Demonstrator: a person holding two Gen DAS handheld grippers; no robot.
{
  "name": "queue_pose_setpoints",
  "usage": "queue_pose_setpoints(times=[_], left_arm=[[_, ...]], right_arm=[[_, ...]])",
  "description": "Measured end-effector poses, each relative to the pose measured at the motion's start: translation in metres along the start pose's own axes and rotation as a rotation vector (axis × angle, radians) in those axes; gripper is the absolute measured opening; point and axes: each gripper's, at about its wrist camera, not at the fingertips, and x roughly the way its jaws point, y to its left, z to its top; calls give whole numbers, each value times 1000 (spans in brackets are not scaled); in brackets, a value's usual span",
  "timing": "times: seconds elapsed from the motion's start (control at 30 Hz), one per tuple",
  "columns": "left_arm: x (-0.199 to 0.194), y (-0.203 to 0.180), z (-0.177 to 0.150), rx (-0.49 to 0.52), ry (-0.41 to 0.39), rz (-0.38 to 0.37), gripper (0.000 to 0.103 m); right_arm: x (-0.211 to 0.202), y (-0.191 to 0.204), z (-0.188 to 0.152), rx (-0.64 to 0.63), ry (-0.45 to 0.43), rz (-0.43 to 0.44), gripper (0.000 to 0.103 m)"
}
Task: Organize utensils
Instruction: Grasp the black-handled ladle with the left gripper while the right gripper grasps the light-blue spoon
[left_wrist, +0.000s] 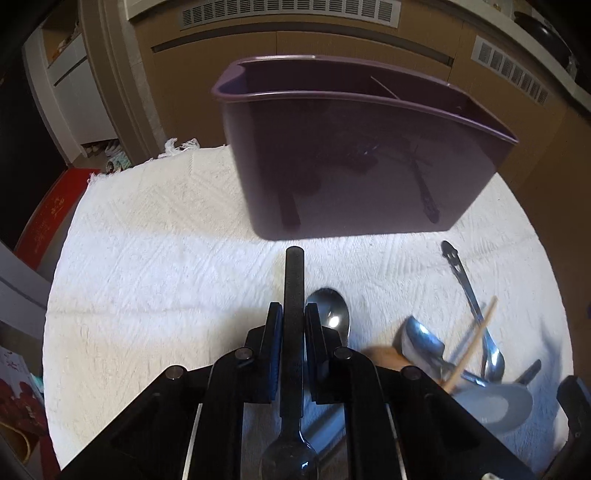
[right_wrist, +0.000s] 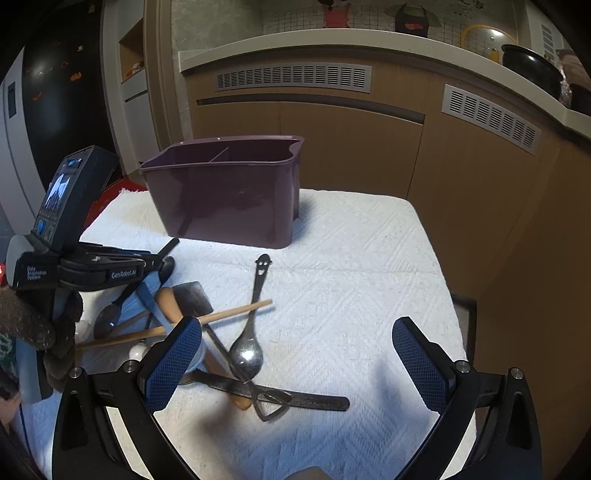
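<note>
My left gripper (left_wrist: 294, 325) is shut on the black handle of a spoon (left_wrist: 294, 280). The handle sticks out ahead toward the purple utensil caddy (left_wrist: 351, 155), and the spoon's bowl lies back between the fingers. The right wrist view shows that gripper (right_wrist: 157, 263) low over the utensil pile at the left, with the caddy (right_wrist: 229, 192) behind it. My right gripper (right_wrist: 299, 363) stands open over the cloth with nothing between its fingers. Just left of its middle lie a steel spoon with a smiley handle (right_wrist: 246, 354), a wooden chopstick (right_wrist: 229, 314) and a flat black-handled utensil (right_wrist: 314, 400).
A white textured cloth (right_wrist: 351, 280) covers the table. Another steel spoon (left_wrist: 330, 308) lies just right of my left gripper. More spoons and a pale ceramic spoon (left_wrist: 495, 408) are heaped at the right. Brown cabinets (right_wrist: 351, 147) stand behind. The table edge runs close on the right.
</note>
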Motion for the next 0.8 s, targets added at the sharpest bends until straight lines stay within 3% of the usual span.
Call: queue_pose_setpoints(times=[0.3,0.4,0.47,0.57,0.63,0.8], left_arm=[[-80,48,-40,-142,-151,-32,10],[-102,65,-50,-188,-200,-38,10],[-114,72,-56,-205,-230,-38,10],[-130,82,-65,-227,-263,-54,10],[-136,91,-70,-246,-275,-65,10],[-144,106,-80,-285,-288,-80,10]], right_arm=[[19,46,8,-110,107,174,100],[28,71,13,-184,134,204,84],[35,90,15,-259,153,225,57],[48,120,18,-374,193,258,31],[59,137,19,-431,220,279,26],[82,153,28,-471,248,281,26]])
